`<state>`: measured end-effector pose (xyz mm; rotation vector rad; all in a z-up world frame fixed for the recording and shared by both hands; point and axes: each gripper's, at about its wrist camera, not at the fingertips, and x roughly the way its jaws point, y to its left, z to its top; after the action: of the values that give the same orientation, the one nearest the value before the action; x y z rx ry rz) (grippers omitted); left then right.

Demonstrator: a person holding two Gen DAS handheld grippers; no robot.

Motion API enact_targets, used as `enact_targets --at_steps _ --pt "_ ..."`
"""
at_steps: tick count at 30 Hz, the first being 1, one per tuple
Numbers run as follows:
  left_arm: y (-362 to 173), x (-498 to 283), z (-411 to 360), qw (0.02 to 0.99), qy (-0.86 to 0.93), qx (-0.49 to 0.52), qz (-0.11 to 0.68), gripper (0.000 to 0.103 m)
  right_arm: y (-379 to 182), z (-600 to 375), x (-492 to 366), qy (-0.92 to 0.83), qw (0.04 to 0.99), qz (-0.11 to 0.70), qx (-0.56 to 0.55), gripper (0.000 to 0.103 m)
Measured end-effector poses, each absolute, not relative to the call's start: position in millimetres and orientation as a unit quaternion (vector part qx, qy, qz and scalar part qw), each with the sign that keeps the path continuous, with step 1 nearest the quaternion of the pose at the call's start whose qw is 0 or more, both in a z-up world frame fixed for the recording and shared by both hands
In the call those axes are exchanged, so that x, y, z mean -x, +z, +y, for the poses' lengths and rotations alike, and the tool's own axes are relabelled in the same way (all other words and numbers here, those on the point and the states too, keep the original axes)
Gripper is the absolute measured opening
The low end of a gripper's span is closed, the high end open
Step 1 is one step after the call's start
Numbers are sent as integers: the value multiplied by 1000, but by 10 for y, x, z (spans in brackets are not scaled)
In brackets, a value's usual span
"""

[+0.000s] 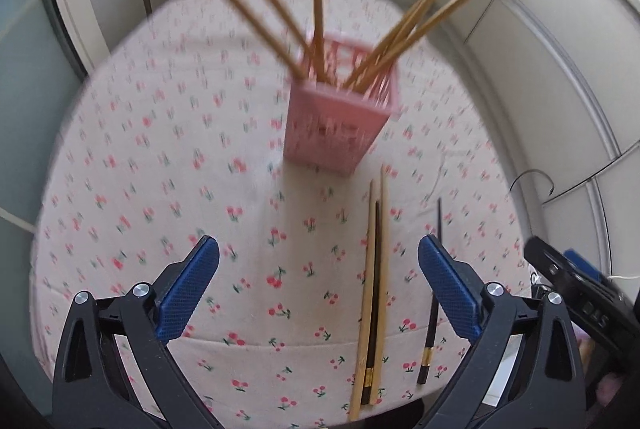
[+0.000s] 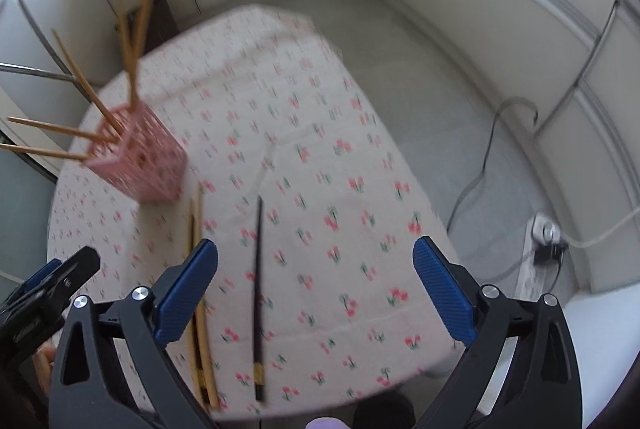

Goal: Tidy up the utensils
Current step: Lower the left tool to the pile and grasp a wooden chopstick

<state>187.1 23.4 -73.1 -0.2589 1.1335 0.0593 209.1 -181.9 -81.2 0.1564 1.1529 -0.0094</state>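
From the left wrist camera, the left gripper [image 1: 319, 283] hangs above the near part of the table [image 1: 160, 157], its blue fingers [image 1: 192, 289] spread wide with nothing between them. A pink holder [image 1: 340, 121] stands upright near the middle of the cherry-print cloth, with several wooden chopsticks [image 1: 316, 9] fanning out of its top. Just nearer than the holder, a bundle of loose chopsticks [image 1: 374, 289] lies flat, two wooden ones with a black one between them, running toward the near edge. A single black chopstick [image 1: 434, 305] lies to the right of the bundle, partly hidden behind the right finger. The other gripper shows at the far right edge.

From the right wrist camera, the right gripper [image 2: 316, 289] is also wide open and empty, hanging over the near edge of the table [image 2: 360, 189]. The black chopstick [image 2: 258, 293] lies between its fingers, below them on the cloth. The bundle [image 2: 198, 269] lies just left of it, passing under the left finger. The pink holder [image 2: 140, 161] stands farther off on the left, wooden chopsticks [image 2: 132, 41] sticking out.
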Motion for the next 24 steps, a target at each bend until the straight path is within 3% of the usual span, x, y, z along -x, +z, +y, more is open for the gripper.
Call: enact_targets --at_steps 7,12,17,24 --pt "-1204 -2123 207 789 57 155 592 96 -968 -2111 -2076 18 787 587 -189 95" --pt "-1376 -2266 167 789 80 150 591 94 -1013 -2222 -2074 30 762 599 -244 96" --pt "-1449 -2368 25 796 87 144 582 70 -986 -2255 -2073 42 753 601 -263 96" --pt "-1509 -2503 -106 799 105 145 574 59 -990 -2407 -2065 43 747 599 -285 96"
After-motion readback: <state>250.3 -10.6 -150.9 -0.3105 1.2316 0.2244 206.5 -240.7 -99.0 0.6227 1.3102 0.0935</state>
